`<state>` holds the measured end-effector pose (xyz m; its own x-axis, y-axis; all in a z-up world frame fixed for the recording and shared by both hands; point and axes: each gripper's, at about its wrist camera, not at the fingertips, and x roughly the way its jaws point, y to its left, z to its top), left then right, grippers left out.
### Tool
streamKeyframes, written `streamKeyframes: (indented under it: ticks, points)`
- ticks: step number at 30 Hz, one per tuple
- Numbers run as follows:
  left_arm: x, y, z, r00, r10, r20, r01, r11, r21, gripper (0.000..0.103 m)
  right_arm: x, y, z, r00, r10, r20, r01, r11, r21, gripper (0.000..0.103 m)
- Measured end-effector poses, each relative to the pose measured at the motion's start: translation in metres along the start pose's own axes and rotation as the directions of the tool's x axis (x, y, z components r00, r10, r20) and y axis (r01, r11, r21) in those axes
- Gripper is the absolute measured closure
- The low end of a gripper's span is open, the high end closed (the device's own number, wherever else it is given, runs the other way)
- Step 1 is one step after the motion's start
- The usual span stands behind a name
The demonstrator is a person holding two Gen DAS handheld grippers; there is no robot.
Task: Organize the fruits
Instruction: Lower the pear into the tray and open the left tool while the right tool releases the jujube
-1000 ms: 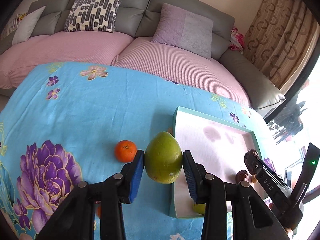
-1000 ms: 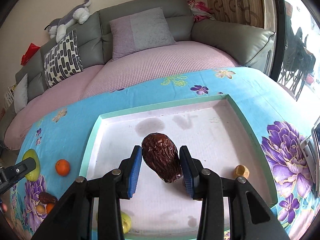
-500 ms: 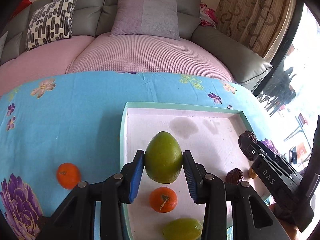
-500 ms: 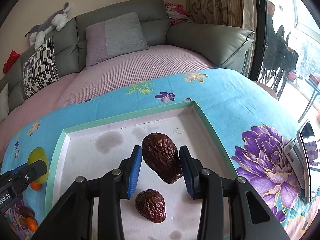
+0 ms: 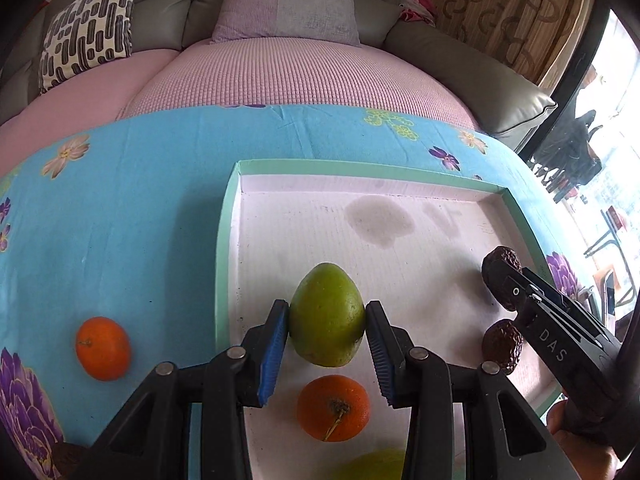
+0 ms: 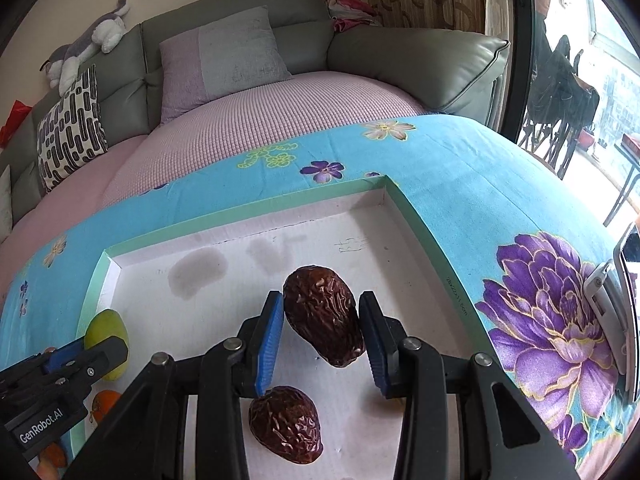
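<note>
My left gripper (image 5: 326, 326) is shut on a green mango (image 5: 327, 314) and holds it over the left part of the white tray with a green rim (image 5: 228, 216). An orange (image 5: 333, 408) and a yellow-green fruit (image 5: 372, 466) lie in the tray below it. My right gripper (image 6: 322, 326) is shut on a wrinkled brown date (image 6: 322, 320) over the tray's right part (image 6: 416, 216). A second date (image 6: 286, 424) lies in the tray under it. In the left wrist view the right gripper's date (image 5: 502, 276) and the lying date (image 5: 502, 344) show at the right.
Another orange (image 5: 103, 348) lies on the blue flowered cloth (image 5: 120, 200) left of the tray. A dark fruit (image 5: 66, 454) sits at the cloth's lower left. A pink and grey sofa (image 6: 280, 120) runs behind the table. A phone-like object (image 6: 616, 292) lies at the right edge.
My left gripper has carried the mango from the cloth to over the tray. My right gripper has moved with the date toward the tray's right side, above the second date.
</note>
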<state>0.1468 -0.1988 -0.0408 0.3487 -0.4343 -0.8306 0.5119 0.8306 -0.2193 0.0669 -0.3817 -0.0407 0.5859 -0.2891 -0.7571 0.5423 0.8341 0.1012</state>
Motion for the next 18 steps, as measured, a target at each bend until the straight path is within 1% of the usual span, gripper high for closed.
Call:
streamKeyframes:
  ticks: [2, 18]
  points:
    - [0.0, -0.0018, -0.0006, 1.0, 0.006, 0.005, -0.006, 1.0, 0.009, 0.061, 0.0043, -0.0002, -0.0023, 1.0, -0.001, -0.022, 0.001, 1.0, 0.003, 0.063]
    - [-0.0005, -0.0012, 0.0014, 1.0, -0.011, -0.022, 0.011, 1.0, -0.006, 0.061, 0.0025, -0.0028, -0.0023, 1.0, -0.003, -0.027, 0.003, 1.0, 0.012, 0.062]
